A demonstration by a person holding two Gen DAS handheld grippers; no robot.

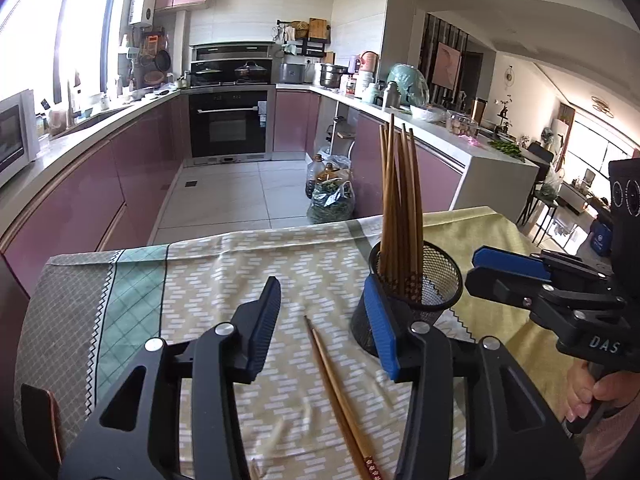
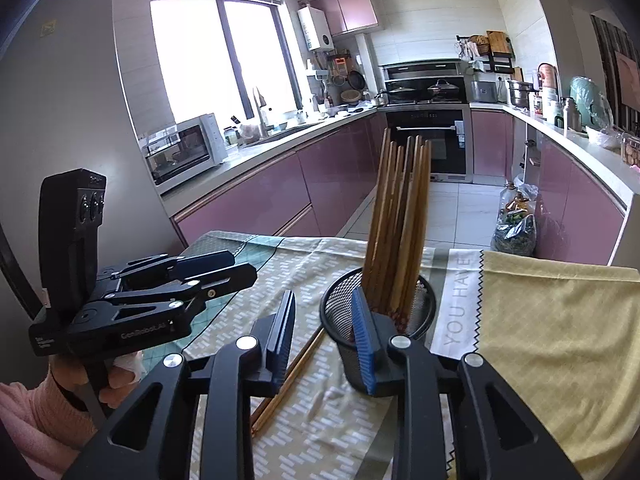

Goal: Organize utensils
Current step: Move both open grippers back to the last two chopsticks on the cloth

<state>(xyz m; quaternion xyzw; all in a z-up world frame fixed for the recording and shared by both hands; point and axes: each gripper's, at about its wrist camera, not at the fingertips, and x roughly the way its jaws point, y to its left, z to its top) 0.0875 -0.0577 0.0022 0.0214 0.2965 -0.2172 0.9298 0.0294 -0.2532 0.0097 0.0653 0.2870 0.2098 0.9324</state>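
A black mesh cup [image 1: 436, 280] holds several wooden chopsticks [image 1: 400, 200] upright on the cloth-covered table. A loose pair of chopsticks [image 1: 340, 396] lies flat on the cloth, left of the cup. My left gripper [image 1: 324, 328] is open and empty above that pair, its right finger beside the cup. My right gripper [image 2: 324, 340] is open and empty, with the cup [image 2: 416, 300] by its right finger and the loose pair [image 2: 292, 376] below. The standing chopsticks also show in the right wrist view [image 2: 400, 216]. Each gripper appears in the other's view: the right one [image 1: 512, 272] and the left one [image 2: 224, 268].
The table wears a patterned cloth [image 1: 240, 264] and a yellow cloth [image 2: 560, 320]. Its far edge drops to the kitchen floor. Pink cabinets [image 1: 80, 200] line the walls, with an oven [image 1: 228, 120] at the back. Bags and bottles [image 1: 332, 192] stand on the floor.
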